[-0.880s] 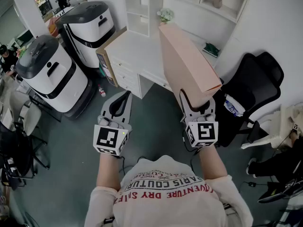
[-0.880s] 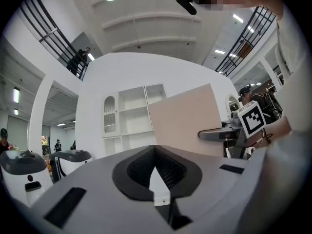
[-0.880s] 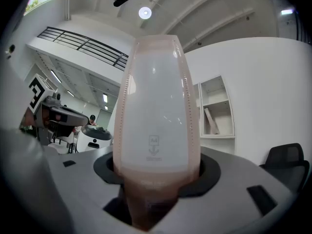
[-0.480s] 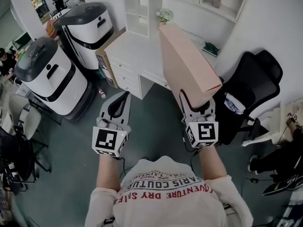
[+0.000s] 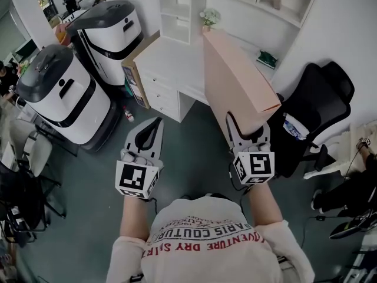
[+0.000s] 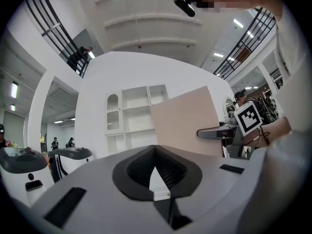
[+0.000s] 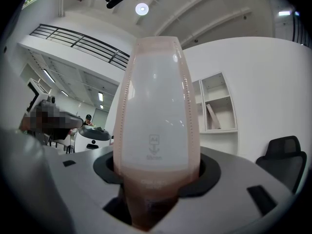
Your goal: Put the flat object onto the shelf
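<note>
Two grippers show in the head view, well apart from each other over bare grey floor [image 5: 194, 152]. My left gripper [image 5: 156, 122] has its fingers together with nothing in them. My right gripper [image 5: 246, 131] clamps the lower end of the pink A4 file box [image 5: 235, 81]. The box leans up and away from me, and its far top edge reaches over the white desk [image 5: 171, 58], near a small flower pot [image 5: 207, 19] at the foot of the shelf unit [image 5: 177, 10]. Open floor lies between my fingers and the desk front. A black office chair [image 5: 318, 99] stands close on the box's right. Two white machines with dark lids [image 5: 59, 93] stand at the left, well apart from my left gripper.

From the left gripper view, my fingertips meet and hold nothing. This view shows the box's broad pink face side-on, at the right. It also shows the shelf unit's open compartments upright behind the box's left edge, where the head view looks down on them.

From the right gripper view, the box's narrow spine fills the gap, with my pads pressed on both of its sides. Only here do I see that the spine is pale and translucent between pink edges, with an A4 mark. One shelf compartment shows at its right, and the chair below that.
</note>
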The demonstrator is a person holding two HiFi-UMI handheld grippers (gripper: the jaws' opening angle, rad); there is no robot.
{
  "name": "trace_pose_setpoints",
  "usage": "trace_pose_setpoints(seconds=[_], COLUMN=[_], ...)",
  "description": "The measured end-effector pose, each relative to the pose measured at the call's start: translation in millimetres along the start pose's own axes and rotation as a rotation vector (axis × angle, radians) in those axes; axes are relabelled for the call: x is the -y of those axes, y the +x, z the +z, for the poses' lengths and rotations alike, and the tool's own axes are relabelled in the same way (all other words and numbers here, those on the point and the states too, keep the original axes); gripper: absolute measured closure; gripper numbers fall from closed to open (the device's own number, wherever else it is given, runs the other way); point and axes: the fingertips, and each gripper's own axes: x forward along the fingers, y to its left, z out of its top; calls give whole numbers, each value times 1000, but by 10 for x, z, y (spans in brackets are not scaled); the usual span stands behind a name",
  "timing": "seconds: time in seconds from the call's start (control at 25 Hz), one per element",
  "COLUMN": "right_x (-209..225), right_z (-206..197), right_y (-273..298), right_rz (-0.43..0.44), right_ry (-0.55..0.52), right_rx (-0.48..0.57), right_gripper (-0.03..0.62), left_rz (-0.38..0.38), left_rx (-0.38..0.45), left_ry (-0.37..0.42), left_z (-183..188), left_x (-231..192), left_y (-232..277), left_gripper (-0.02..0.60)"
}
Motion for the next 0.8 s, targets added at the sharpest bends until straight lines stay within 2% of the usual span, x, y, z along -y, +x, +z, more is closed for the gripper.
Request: trace_pose_setpoints(seconds=[0.16,0.36,0.8], right_x=[-77,-104,439], right_z=[-66,-210,-408], right_y=[228,706,2258], right_rz=[29,77,166], right_ry=[15,10,34], right_rx=[-8,-4,-12], right_gripper=[313,313,312], left_rz=[16,71,143], left_rx=[-20,-38,-43], left_ry=[-9,-9,10], left_z=[-147,-322,-382], left_x=[-166,-491,-1200], left_y=[41,298,1555], left_gripper=[571,571,571])
